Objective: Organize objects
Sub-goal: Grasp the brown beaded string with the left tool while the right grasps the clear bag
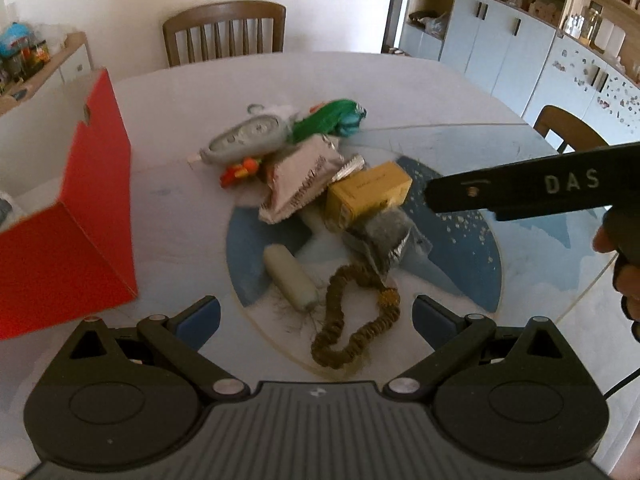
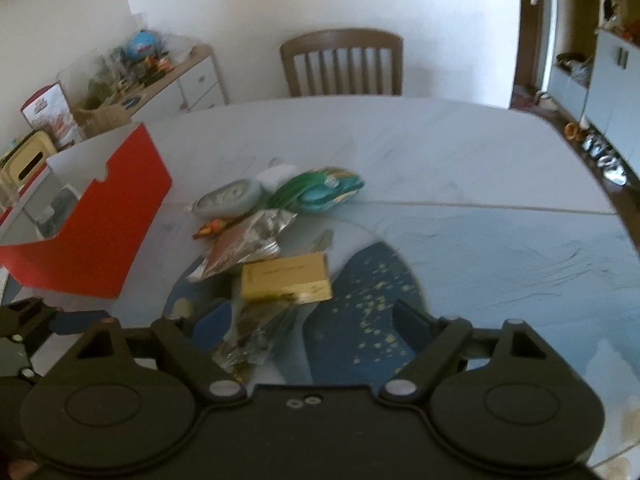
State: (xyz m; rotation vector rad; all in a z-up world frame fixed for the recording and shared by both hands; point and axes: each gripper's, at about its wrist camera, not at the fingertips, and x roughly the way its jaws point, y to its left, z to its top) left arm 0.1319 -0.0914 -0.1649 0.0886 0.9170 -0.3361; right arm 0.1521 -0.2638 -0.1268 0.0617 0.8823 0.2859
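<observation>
**Left wrist view: both tongs poised over a pile waiting to be sorted**

Left wrist view shows the left tongs [image 1: 316, 320] spread wide with nothing between them, angled down at a heap of small items in the middle of the surface [image 1: 400, 80]. Nearest them lie a pale cylinder [image 1: 291, 280] and a looped brown scrunchie [image 1: 352, 320]; a yellow box [image 1: 366, 194], a silver sachet [image 1: 300, 178], a grey gadget [image 1: 244, 138] and a green bundle [image 1: 332, 120] crowd together just beyond. A red box [image 1: 92, 200] stands open-topped to the left of the pile, seemingly placed there to receive the items. The right tongs [image 2: 312, 330], also parted and empty, hang over a crinkled foil wrapper [image 2: 256, 336] beside the yellow box. Each tool appears to be lining up on its own pick, so nothing has yet been lifted.
</observation>
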